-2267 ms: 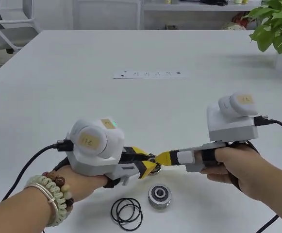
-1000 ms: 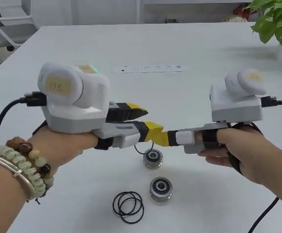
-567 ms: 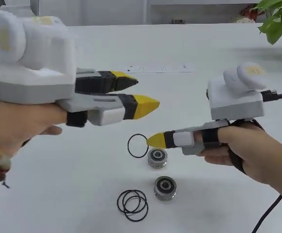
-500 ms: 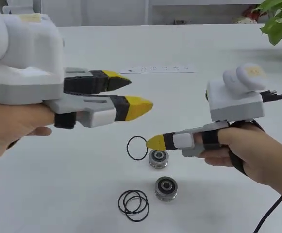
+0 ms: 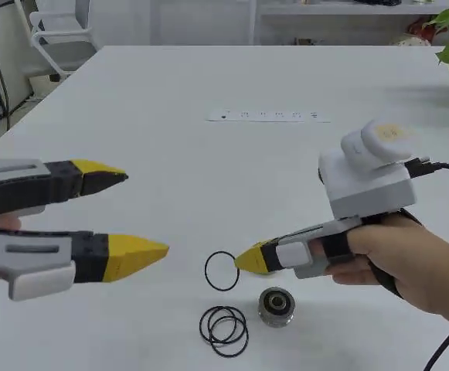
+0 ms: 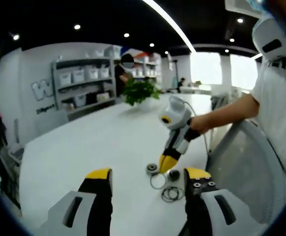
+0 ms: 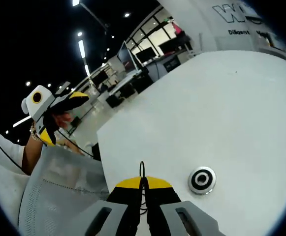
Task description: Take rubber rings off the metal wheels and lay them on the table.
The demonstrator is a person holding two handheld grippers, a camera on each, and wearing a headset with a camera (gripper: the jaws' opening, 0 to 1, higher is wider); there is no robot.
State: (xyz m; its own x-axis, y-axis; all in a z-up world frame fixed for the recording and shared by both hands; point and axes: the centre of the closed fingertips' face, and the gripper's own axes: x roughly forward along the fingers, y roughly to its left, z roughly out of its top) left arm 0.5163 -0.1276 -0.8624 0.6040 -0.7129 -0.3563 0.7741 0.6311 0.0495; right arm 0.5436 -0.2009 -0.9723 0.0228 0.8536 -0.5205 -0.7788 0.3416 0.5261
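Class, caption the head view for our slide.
Right gripper pinches a rubber ring beside a metal wheel; left gripper open.

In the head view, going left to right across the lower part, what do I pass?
First the left gripper, jaws open → rubber ring pinched by the right gripper → metal wheel → hand.

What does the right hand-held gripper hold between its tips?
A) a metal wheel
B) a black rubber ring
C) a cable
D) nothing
B: the right hand-held gripper has its tips closed on the edge of a black rubber ring.
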